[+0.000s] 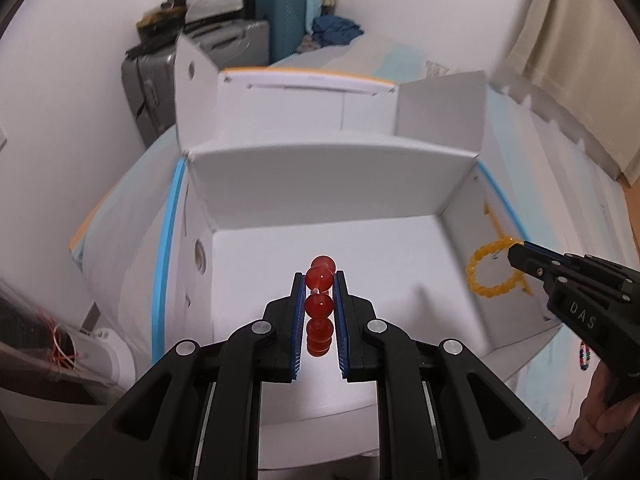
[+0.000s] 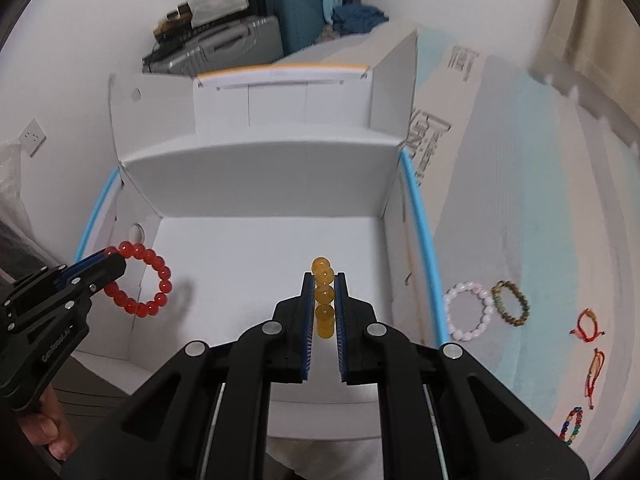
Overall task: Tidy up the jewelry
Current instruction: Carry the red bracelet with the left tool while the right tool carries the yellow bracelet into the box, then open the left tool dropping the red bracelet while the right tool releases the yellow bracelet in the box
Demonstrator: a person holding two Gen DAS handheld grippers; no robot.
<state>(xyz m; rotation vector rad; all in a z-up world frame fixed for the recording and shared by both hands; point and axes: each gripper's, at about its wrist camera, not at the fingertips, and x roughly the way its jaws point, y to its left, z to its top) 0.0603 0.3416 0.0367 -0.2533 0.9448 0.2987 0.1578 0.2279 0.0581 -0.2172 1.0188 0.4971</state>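
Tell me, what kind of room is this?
Probably a spare room or bedroom at home, not a lab. Suitcases and folded clothes are stacked in the corner, a curtain hangs at the right, and bracelets lie on a cloth-covered surface beside a white box.

A pale blue and white sheet (image 2: 532, 216) covers the surface that carries everything. On it stands an open white box (image 2: 256, 184) with blue-edged side walls; its floor is bare. To the right of the box, a pink bracelet (image 2: 468, 312) and a green-brown bracelet (image 2: 511, 303) lie touching or nearly so. Further right lie two red cord bracelets (image 2: 586, 325) (image 2: 595, 376), one nearer than the other, and nearest of all a multicoloured bead bracelet (image 2: 571, 426). A flattened printed carton (image 2: 448, 120) lies beside the box's far right corner.
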